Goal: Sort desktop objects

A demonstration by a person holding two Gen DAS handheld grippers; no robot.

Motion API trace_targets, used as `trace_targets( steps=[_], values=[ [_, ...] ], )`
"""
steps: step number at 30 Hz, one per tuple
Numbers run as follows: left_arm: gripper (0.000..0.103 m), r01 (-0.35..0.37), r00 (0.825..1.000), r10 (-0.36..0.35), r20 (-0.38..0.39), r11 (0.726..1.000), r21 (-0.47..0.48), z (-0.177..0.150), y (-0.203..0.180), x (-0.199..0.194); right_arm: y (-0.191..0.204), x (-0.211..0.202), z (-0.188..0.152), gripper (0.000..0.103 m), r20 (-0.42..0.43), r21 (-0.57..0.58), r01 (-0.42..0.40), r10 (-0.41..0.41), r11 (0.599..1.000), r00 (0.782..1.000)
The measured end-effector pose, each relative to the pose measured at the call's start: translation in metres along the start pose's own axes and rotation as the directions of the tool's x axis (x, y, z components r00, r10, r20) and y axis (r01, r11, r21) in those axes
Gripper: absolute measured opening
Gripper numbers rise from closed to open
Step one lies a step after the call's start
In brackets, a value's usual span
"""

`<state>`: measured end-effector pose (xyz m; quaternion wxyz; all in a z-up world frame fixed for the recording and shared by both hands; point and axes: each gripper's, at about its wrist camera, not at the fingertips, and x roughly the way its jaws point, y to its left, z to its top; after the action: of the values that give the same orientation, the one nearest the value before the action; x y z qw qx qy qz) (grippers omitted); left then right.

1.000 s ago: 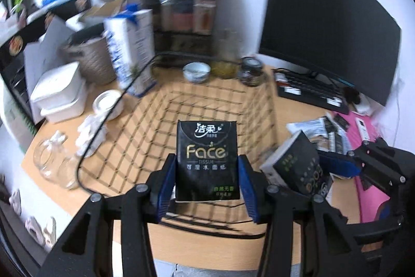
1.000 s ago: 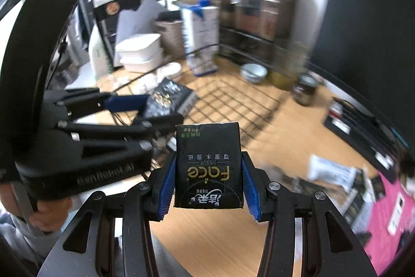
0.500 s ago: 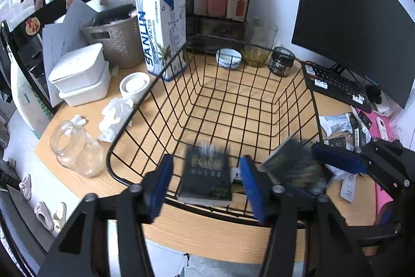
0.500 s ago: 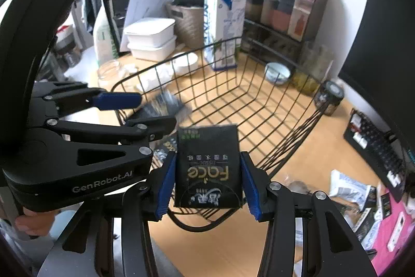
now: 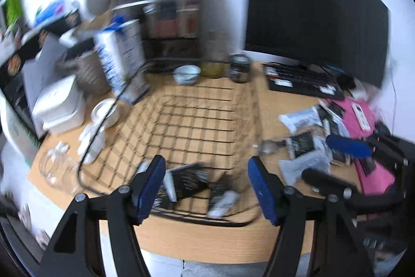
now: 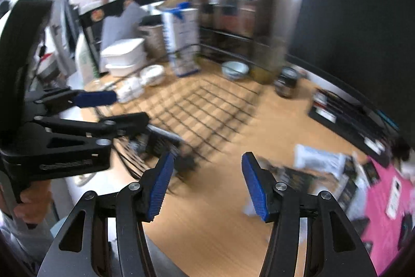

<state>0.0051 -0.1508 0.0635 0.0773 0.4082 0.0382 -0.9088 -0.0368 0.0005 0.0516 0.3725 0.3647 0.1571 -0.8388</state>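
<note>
- Both grippers have just been opening: the left gripper [image 5: 206,186] and the right gripper [image 6: 207,186] now stand wide with nothing between the pads.
- Two dark tissue packs [image 5: 188,181] lie in the near corner of the wire basket [image 5: 202,105], just past the left gripper's fingertips, tumbled against each other; blur hides their exact edges.
- The nearer pack seems to lie flat with its long axis slanting across the corner; which end faces where cannot be told.
- More packs [image 5: 301,146] sit loose on the desk [image 6: 207,238] to the right of the basket, near a pink mat [image 5: 363,118], lying at mixed angles.
- Such packs are likely light and soft, with slick film wrap that gives under pressure; a firm squeeze should not harm them.
- The best hold is probably across the narrow width, pads on the two long side faces near the middle, so the pack hangs straight.
- A flat-lying pack may need one finger slid under an edge first.
</note>
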Motion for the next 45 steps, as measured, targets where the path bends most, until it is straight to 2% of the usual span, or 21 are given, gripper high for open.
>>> trace_targets(
  steps=[5,8,13,17,20,25,28,30,33,40,41,43,45],
  values=[
    [0.071,0.078,0.997,-0.076,-0.021,0.991,0.113,0.002,-0.059,0.006,-0.064,-0.019,-0.036,0.054,-0.027,0.132,0.083,-0.081,0.988,0.996],
    [0.071,0.122,0.992,-0.114,-0.051,0.974,0.19,0.0,-0.098,0.017,-0.1,-0.027,-0.06,0.054,-0.052,0.206,0.142,-0.134,0.968,0.99],
    [0.071,0.208,0.975,-0.17,-0.143,0.922,0.326,-0.01,-0.158,0.052,-0.151,-0.032,-0.101,0.054,-0.121,0.288,0.233,-0.206,0.929,0.971],
    [0.071,0.226,0.964,-0.147,-0.223,0.892,0.392,-0.017,-0.181,0.091,-0.19,-0.037,-0.126,0.054,-0.164,0.334,0.271,-0.227,0.903,0.96],
    [0.071,0.234,0.956,-0.123,-0.267,0.868,0.438,-0.021,-0.189,0.113,-0.218,-0.033,-0.143,0.055,-0.208,0.36,0.303,-0.241,0.882,0.948],
    [0.071,0.257,0.943,-0.122,-0.309,0.859,0.444,-0.022,-0.192,0.136,-0.249,-0.023,-0.163,0.055,-0.26,0.401,0.329,-0.238,0.855,0.936],
    [0.071,0.241,0.947,-0.107,-0.302,0.861,0.448,-0.023,-0.192,0.144,-0.256,-0.014,-0.168,0.056,-0.279,0.396,0.34,-0.24,0.853,0.93],
    [0.072,0.255,0.942,-0.124,-0.312,0.868,0.425,-0.021,-0.188,0.15,-0.256,-0.012,-0.168,0.06,-0.278,0.38,0.366,-0.272,0.849,0.921],
    [0.073,0.261,0.943,-0.138,-0.301,0.87,0.418,-0.019,-0.186,0.152,-0.262,-0.009,-0.168,0.06,-0.281,0.384,0.383,-0.289,0.84,0.915],
    [0.073,0.251,0.949,-0.135,-0.284,0.869,0.427,-0.02,-0.189,0.154,-0.273,0.005,-0.175,0.06,-0.305,0.414,0.386,-0.274,0.824,0.912],
    [0.071,0.257,0.946,-0.137,-0.292,0.867,0.427,-0.021,-0.189,0.153,-0.273,0.005,-0.174,0.06,-0.308,0.414,0.387,-0.273,0.824,0.911],
    [0.064,0.266,0.941,-0.136,-0.311,0.863,0.429,-0.021,-0.191,0.151,-0.27,0.004,-0.173,0.046,-0.307,0.414,0.373,-0.258,0.83,0.916],
    [0.058,0.266,0.93,-0.114,-0.348,0.865,0.426,-0.024,-0.191,0.149,-0.267,0.003,-0.172,0.047,-0.311,0.416,0.359,-0.24,0.836,0.92]
  ],
)
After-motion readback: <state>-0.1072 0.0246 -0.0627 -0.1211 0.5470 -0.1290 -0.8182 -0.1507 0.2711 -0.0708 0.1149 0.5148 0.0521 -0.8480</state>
